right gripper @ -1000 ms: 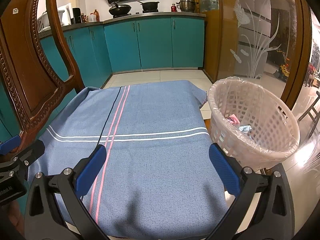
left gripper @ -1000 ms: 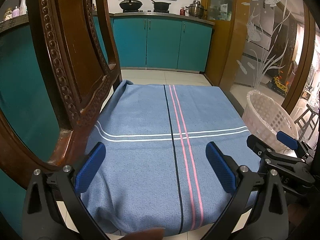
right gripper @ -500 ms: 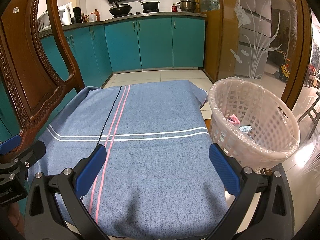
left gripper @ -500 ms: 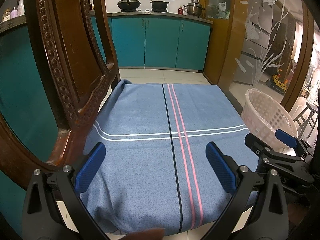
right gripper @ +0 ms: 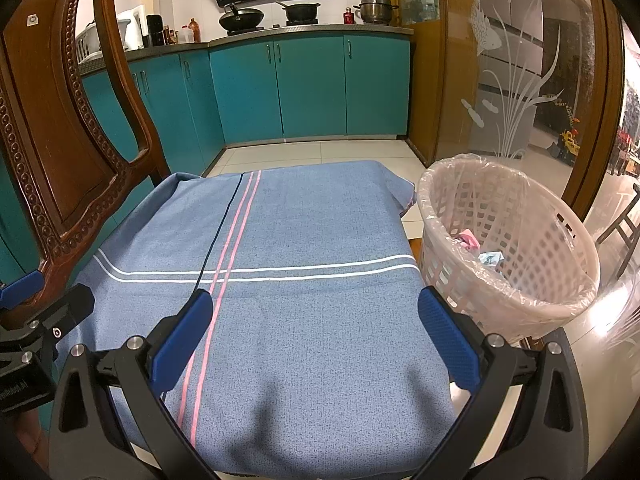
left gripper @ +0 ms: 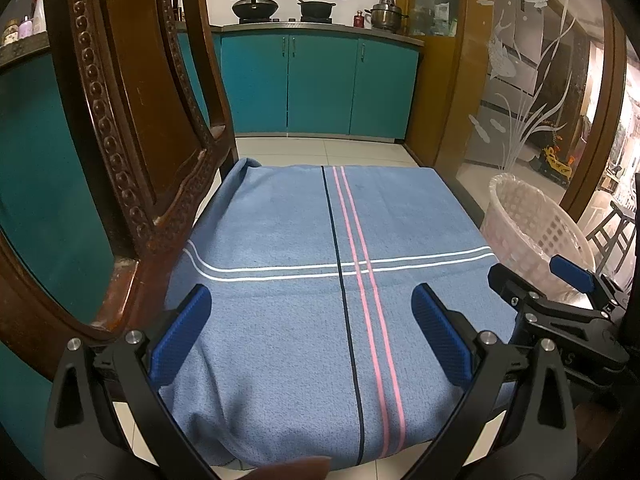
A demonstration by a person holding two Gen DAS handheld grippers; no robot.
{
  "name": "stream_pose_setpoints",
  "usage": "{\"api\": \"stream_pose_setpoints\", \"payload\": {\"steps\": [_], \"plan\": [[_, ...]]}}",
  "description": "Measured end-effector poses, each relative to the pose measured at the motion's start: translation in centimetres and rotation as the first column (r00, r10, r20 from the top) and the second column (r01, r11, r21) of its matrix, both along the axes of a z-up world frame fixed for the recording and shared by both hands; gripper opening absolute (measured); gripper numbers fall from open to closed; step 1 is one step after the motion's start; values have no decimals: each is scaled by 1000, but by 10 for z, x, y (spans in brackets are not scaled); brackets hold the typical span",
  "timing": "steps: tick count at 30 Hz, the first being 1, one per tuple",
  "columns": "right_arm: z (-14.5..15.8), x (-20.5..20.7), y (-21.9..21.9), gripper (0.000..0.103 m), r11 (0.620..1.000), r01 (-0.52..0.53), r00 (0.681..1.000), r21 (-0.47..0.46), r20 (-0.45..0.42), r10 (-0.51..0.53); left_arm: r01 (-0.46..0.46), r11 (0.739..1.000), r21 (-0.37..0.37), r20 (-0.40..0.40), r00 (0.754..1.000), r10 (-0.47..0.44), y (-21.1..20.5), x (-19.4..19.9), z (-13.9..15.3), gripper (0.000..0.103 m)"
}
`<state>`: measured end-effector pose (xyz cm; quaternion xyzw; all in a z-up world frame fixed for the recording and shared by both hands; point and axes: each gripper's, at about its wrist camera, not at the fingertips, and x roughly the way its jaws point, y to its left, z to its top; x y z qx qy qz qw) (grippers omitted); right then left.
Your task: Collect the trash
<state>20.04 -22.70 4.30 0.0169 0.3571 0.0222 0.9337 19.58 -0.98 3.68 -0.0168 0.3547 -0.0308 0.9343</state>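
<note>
A white lattice basket (right gripper: 508,248) lined with a clear bag stands on the floor right of the chair seat; it also shows in the left wrist view as the basket (left gripper: 532,236). Inside it lie a pink scrap (right gripper: 468,239) and a pale blue wrapper (right gripper: 491,258). A blue cloth (right gripper: 280,280) with pink, black and white stripes covers the seat, with nothing lying on it. My right gripper (right gripper: 314,334) hovers open over the cloth's near part. My left gripper (left gripper: 310,334) is open too, over the same cloth (left gripper: 320,280). Each gripper shows at the edge of the other's view.
A carved dark wooden chair back (left gripper: 132,128) rises at the left, close to my left gripper. Teal kitchen cabinets (right gripper: 312,88) with pots on top line the far wall. A glass door with etched fish (right gripper: 500,80) stands behind the basket. Tiled floor (right gripper: 320,152) lies beyond the seat.
The left wrist view has drifted slightly left, so the basket sits further toward its right edge. The right gripper has barely moved. Both stay open.
</note>
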Motion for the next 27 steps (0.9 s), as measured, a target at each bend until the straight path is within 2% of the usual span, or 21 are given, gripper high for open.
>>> {"api": "stream_pose_setpoints", "payload": {"steps": [27], "plan": [[-4, 0, 2, 100, 1000, -2, 1000, -7, -4, 2, 30, 999, 9, -8, 1000, -30, -5, -1, -1, 100]]}}
